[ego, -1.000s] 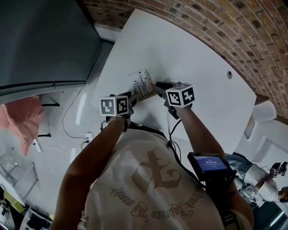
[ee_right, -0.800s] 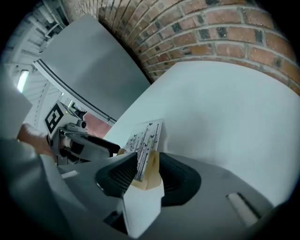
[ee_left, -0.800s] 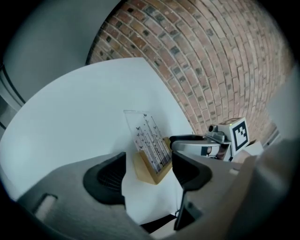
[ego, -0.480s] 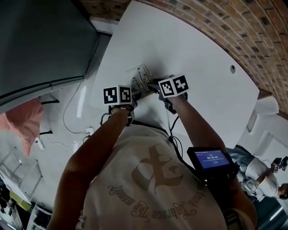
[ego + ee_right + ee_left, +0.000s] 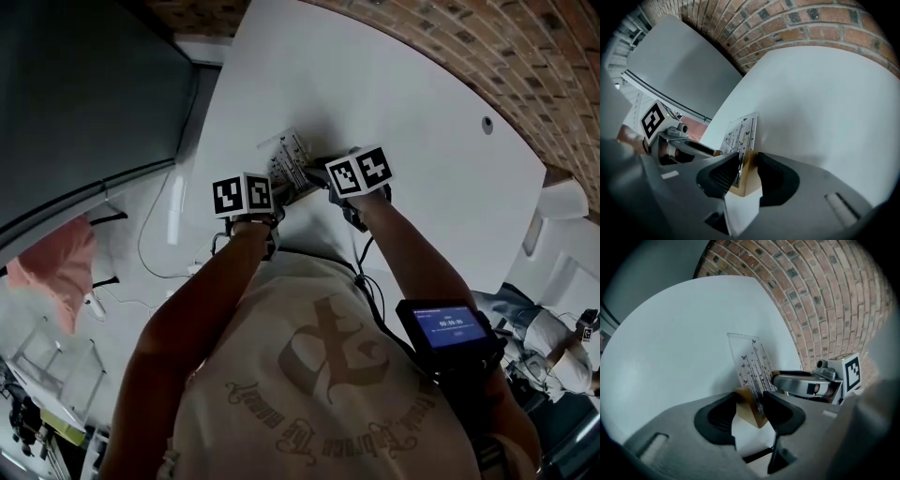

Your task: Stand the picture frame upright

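We note the picture frame (image 5: 289,159) raised on its brown foot (image 5: 750,417) on the white surface (image 5: 403,122), its pane steep but leaning. The left gripper (image 5: 750,403) and right gripper (image 5: 747,163) have just been closing, and their fingers (image 5: 783,411) clench pane and foot together. We judge the lift done. Settling the frame and letting go remain.

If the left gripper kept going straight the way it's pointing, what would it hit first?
The frame: its wooden foot sits between the left gripper's jaws, which have just been closing on it. Behind it, probably the table.
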{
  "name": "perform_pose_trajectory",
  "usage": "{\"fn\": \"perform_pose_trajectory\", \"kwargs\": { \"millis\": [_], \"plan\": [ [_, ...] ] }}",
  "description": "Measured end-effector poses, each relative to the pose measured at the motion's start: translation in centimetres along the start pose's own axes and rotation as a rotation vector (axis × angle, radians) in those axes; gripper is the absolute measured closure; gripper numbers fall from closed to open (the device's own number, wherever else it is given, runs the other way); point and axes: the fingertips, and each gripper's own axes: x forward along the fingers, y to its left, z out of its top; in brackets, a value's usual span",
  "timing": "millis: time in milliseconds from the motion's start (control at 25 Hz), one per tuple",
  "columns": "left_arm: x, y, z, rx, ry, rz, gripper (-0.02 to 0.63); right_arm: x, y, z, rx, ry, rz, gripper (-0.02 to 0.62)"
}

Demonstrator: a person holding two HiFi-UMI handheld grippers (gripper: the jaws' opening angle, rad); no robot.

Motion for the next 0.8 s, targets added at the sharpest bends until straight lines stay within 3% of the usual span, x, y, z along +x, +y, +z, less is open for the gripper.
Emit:
{"fn": "perform_pose_trajectory", "kwargs": {
  "millis": [400, 800],
  "plan": [
    [-0.5, -0.4, -0.5, 0.101, -0.014, -0.043, 0.450, -1.1, 0.2, -1.0, 0.044, -0.116, 0.026, 0.488],
    [-1.8, 0.3, -1.1, 0.206, -0.006, -0.050, 0.460, -0.8, 1.6, -1.6, 0.029, -0.189, -0.003, 0.492]
  ]
}}
